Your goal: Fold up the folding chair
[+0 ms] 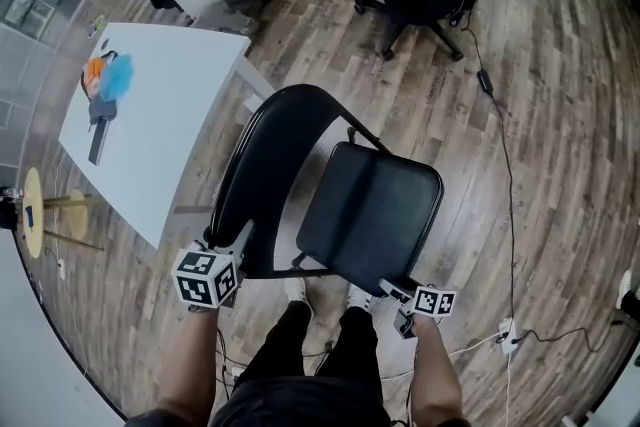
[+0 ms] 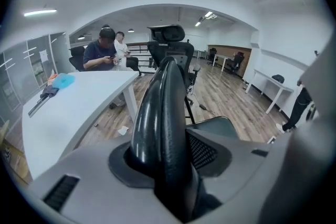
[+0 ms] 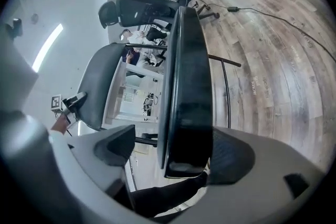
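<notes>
Left tongs (image 1: 232, 243) pinch the backrest rim (image 2: 163, 113) to steady the folding chair (image 1: 270, 155); right tongs (image 1: 393, 293), spread, straddle the seat (image 1: 370, 205) at its front edge, ready for lifting.

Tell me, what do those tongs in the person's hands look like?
The left tongs and right tongs are grey with dark textured pads inside. Each carries a cube of black-and-white square markers. No sleeves show on the forearms; the person wears black trousers and white shoes.
</notes>
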